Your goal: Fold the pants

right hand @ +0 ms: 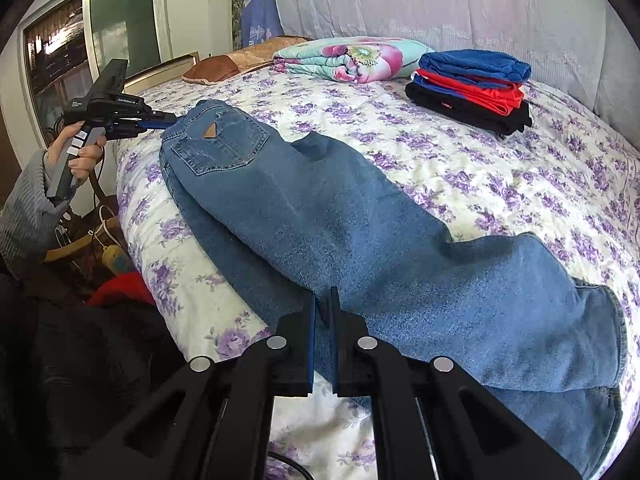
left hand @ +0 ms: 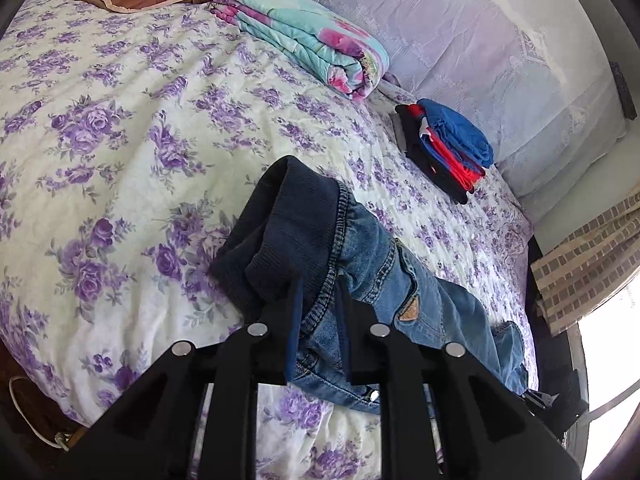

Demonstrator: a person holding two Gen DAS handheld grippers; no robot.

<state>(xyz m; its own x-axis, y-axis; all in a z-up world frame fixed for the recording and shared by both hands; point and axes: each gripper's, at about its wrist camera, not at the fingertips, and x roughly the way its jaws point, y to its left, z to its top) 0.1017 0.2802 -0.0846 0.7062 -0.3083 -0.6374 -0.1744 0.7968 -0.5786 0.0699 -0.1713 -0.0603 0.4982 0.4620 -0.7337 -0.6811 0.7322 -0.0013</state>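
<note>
Holding the jeans point(right hand: 352, 220) at both ends, I have them stretched along the near edge of the bed point(right hand: 500, 176), legs stacked one on the other, back pocket up. My left tongs point(left hand: 318, 292) are clamped on the waistband, right at the dark ribbed band; from the right wrist view the same tool point(right hand: 160, 122) bites the waist corner, gripped by a hand point(right hand: 78, 156) in a grey sleeve. My right tongs point(right hand: 323, 304) are pinched nearly shut on the edge of the leg, roughly at the knee, with only a thin fold of denim between the pads.

The risk I see is on the right side: that bite is shallow, and I judge it may have caught only the top leg. If I lift to bring the legs over to the waist, the lower leg could slide off and hang over the mattress edge, leaving a crooked fold. A tug from the left could also drag the waist off the bed corner.

Past the jeans, a stack of folded clothes point(right hand: 472, 84) and a folded floral quilt point(right hand: 348, 58) sit well apart near the wall, with a brown pillow point(right hand: 236, 62) farther left.

I cannot see how many layers either tool holds. The hems are cut off at the right edge of the view, and the floor clutter below the bed is too dark to identify.
</note>
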